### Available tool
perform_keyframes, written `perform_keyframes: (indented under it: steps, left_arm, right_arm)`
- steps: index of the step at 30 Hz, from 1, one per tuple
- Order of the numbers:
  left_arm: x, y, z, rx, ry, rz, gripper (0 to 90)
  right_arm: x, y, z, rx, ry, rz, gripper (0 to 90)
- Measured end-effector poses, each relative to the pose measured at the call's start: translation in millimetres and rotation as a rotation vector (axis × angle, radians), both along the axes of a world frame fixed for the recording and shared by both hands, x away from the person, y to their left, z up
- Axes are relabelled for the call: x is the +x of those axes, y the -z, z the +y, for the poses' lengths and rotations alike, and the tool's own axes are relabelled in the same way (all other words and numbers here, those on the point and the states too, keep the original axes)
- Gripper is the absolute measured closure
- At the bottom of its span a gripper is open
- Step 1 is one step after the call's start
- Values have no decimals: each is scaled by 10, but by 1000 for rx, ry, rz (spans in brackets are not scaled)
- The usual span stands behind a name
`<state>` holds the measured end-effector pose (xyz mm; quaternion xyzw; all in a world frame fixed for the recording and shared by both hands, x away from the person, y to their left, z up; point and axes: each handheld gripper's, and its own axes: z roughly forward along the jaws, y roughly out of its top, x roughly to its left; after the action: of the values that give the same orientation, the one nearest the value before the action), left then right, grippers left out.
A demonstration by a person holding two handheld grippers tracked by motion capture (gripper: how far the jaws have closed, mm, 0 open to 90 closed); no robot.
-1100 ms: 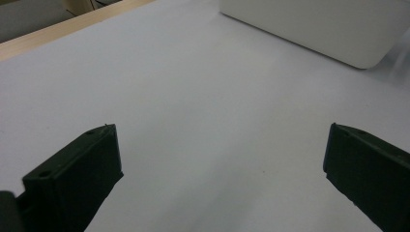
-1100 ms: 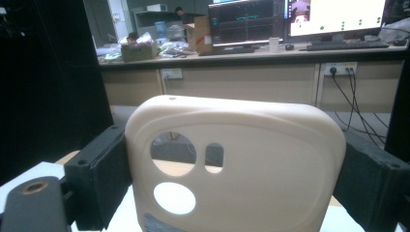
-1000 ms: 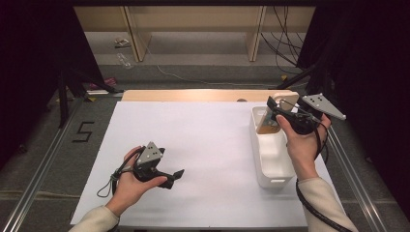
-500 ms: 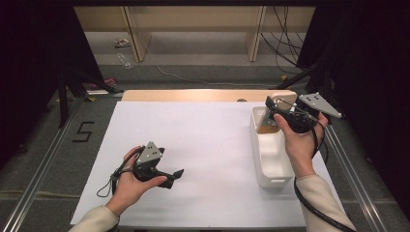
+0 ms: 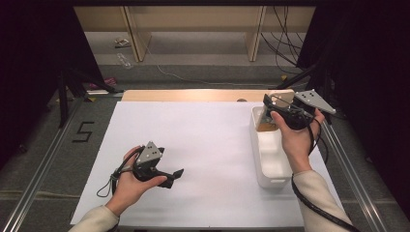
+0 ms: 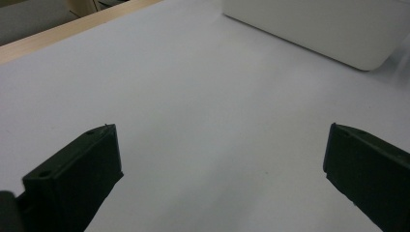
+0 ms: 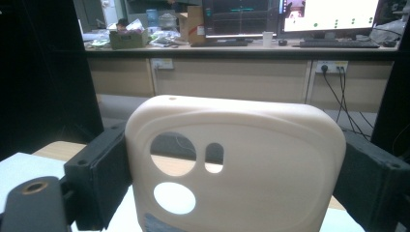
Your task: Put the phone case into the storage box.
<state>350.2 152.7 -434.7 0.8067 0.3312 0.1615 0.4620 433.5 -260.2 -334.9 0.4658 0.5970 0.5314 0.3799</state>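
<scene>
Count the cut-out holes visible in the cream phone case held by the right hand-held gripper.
3. On the phone case: a large round hole at upper left, a small slot right of it, and a round hole below. Its bottom edge is cut off, so more may be hidden.

Phone case: cream, matt, smooth, looks rubbery plastic. Bin: white plastic, slight sheen. Table cover: white, matt, paper-like.

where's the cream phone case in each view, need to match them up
high view: phone case upper right, in the right gripper, above the far end of the white bin.
left gripper view: not in it.
right gripper view: phone case centre, upright, gripped across its width by the two black fingers.
shared landmark: the white paper table cover.
</scene>
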Motion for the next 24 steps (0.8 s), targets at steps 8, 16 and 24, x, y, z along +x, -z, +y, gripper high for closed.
perform_keyframes:
  steps: [8, 16, 24]
  left_arm:
    - [0, 0, 0, 0, 0, 0, 0]
    - [2, 2, 0, -1, 1, 2, 0]
    - [2, -1, 2, -1, 0, 1, 0]
  right_arm:
    - [37, -15, 2, -8, 10, 3, 120]
    - [71, -16, -5, -17, 16, 8, 120]
    - [103, -32, 8, -39, 21, 9, 120]
